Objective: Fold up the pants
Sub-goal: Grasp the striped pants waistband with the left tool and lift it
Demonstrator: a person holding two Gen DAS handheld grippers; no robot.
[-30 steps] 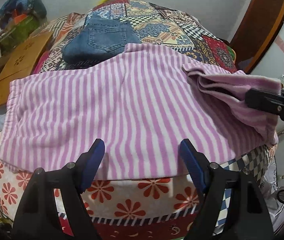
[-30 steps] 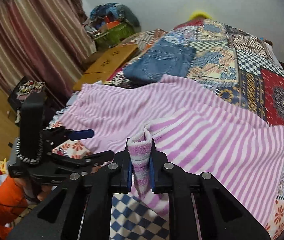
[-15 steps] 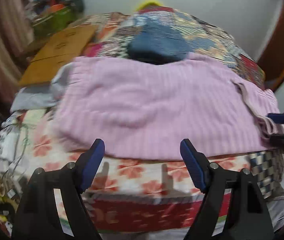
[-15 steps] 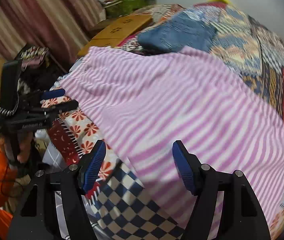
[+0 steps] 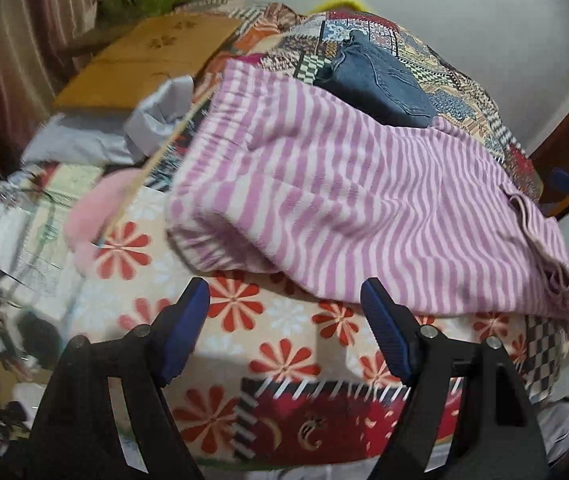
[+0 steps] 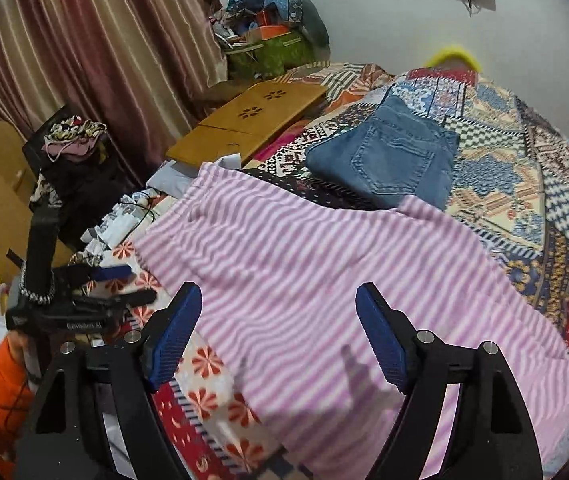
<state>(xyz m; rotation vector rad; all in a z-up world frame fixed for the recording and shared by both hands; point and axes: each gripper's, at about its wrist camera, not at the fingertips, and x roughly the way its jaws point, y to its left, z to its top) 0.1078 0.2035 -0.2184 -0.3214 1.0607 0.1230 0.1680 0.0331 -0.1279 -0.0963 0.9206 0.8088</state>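
Pink-and-white striped pants (image 6: 324,292) lay spread across the bed (image 6: 524,208) near its front edge, folded over on themselves, with folded blue jeans (image 6: 392,160) just beyond them toward the bed's far edge. Right gripper (image 6: 278,336) hovered over the near part of the pants, its jaws having just been opening and now standing wide with only cloth beneath them, none gripped. Left gripper (image 5: 286,328) hung at the front edge over the flowered bedcover (image 5: 244,344), jaws wide apart and holding nothing.
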